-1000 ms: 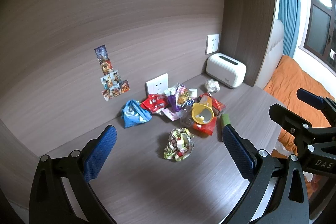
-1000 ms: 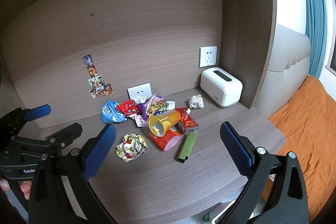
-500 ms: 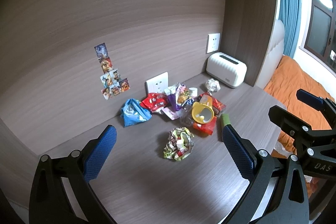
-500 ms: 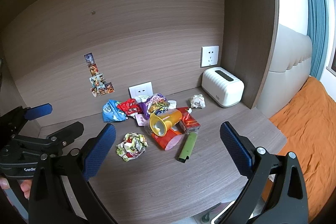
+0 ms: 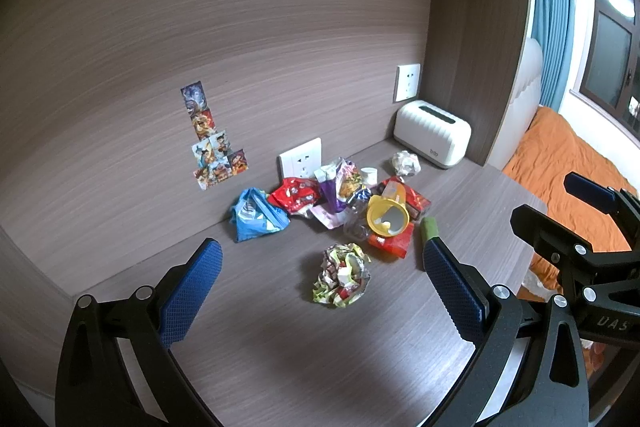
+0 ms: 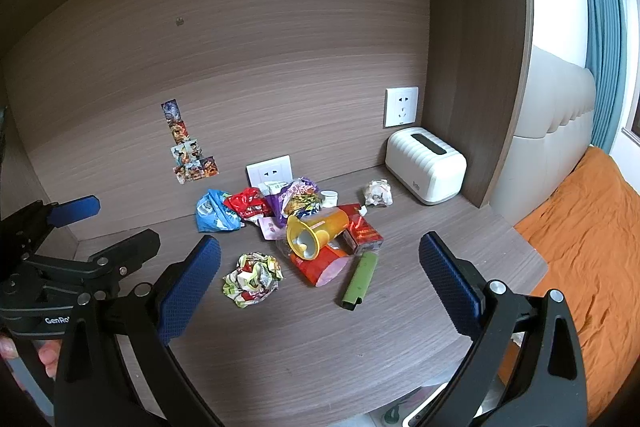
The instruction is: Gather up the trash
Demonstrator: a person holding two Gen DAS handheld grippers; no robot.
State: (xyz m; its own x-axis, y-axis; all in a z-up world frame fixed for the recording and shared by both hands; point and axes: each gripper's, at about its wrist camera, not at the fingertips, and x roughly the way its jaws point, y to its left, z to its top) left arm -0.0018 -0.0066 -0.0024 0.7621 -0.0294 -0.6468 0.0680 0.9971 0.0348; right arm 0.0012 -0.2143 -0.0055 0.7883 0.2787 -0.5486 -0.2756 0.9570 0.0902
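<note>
A pile of trash lies on the wooden desk by the back wall: a crumpled foil wrapper nearest me, a yellow cup on its side, a red packet, a green tube, a blue bag, a purple wrapper and a white paper ball. My left gripper is open and empty, short of the foil wrapper. My right gripper is open and empty, short of the pile.
A white toaster-like box stands at the back right corner. Wall sockets and stickers are on the back panel. An orange bed lies beyond the desk's right edge.
The two grippers have drifted very slightly; the right view has risen a little. Both stay open and the trash has not moved.
</note>
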